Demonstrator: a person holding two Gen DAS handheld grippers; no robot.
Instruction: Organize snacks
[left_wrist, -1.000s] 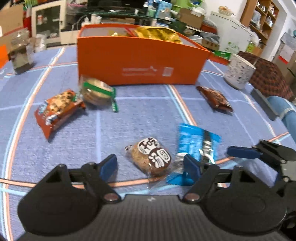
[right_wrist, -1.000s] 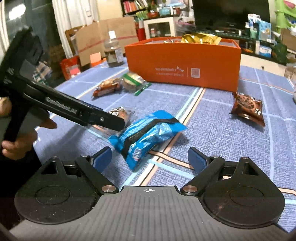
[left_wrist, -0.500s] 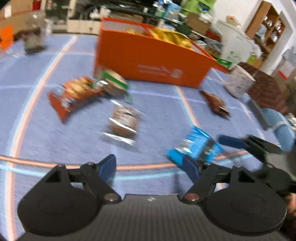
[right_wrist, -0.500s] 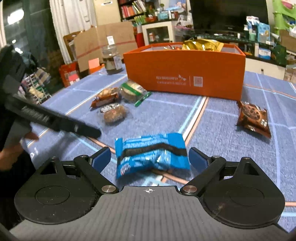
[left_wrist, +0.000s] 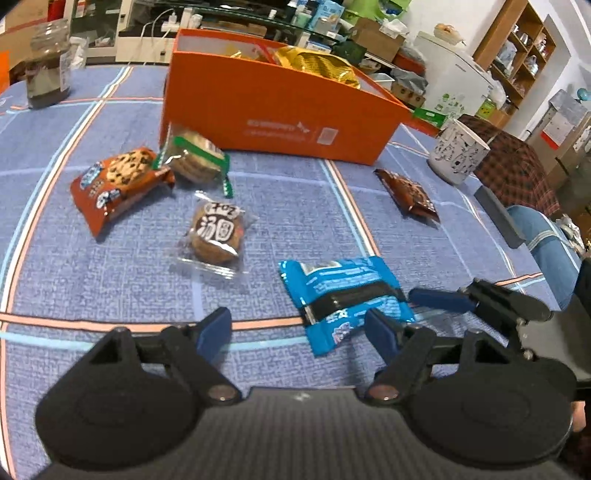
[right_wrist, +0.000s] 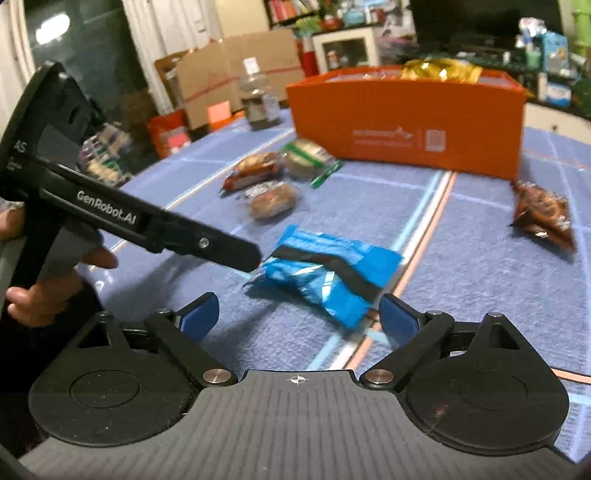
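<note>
A blue snack packet (left_wrist: 345, 297) lies on the blue tablecloth just ahead of both grippers; it also shows in the right wrist view (right_wrist: 325, 273). My left gripper (left_wrist: 297, 334) is open and empty, its right finger beside the packet's near end. My right gripper (right_wrist: 297, 319) is open and empty, the packet lying just beyond its fingertips. A clear-wrapped round cookie (left_wrist: 218, 232), an orange cookie packet (left_wrist: 118, 181), a green-banded cookie pack (left_wrist: 194, 157) and a brown packet (left_wrist: 408, 194) lie loose. The orange box (left_wrist: 273, 110) holds gold bags.
A white patterned cup (left_wrist: 458, 153) stands right of the box. A jar (left_wrist: 48, 79) stands at the far left. A dark grey block (left_wrist: 498, 218) lies at the table's right edge. The left gripper's body (right_wrist: 140, 221) crosses the right wrist view at the left.
The left gripper has pulled back from the round cookie and swung right toward the blue packet. The right gripper has closed in on the blue packet, which has turned on the cloth.
</note>
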